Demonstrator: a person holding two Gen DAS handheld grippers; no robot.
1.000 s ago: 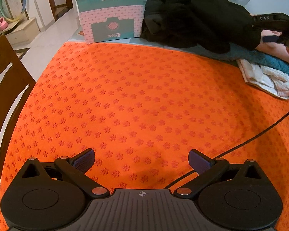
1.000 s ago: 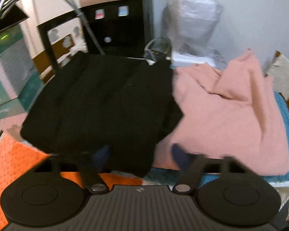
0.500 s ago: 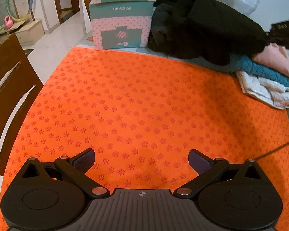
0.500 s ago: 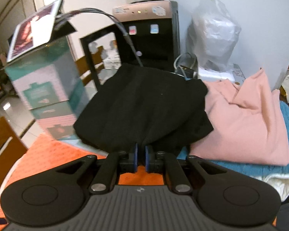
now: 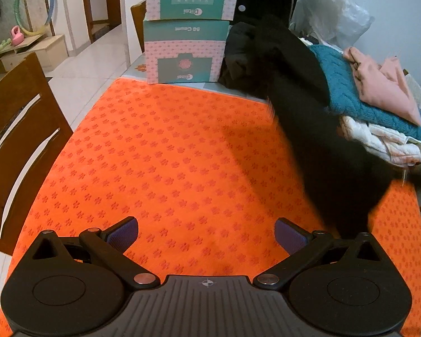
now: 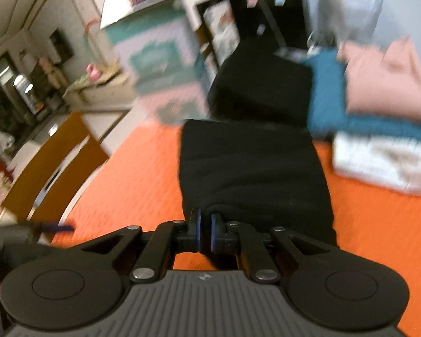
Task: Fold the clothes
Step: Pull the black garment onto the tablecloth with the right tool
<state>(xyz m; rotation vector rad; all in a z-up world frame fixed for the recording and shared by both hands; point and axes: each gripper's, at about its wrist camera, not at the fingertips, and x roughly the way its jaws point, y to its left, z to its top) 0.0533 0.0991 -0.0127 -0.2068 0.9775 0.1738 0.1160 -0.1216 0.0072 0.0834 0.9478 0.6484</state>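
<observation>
Right tool [image 6: 204, 231] clamped on black garment [image 6: 252, 168]

The surface [image 5: 266, 91] is covered almost wholly by an orange cloth [image 5: 168, 163] with a small flower print, which spreads out ahead of the left hand-held gripper [image 5: 206, 234]. At the far edge, ahead and slightly left, two patterned boxes [image 5: 185, 53] stand stacked. Ahead to the right lies a black garment [image 5: 303, 106], stretched from the far edge toward the near right. Far right sits a pile of clothes: white [image 5: 379, 140] at the bottom, teal [image 5: 339, 84] above, pink [image 5: 384, 84] on top.
</observation>
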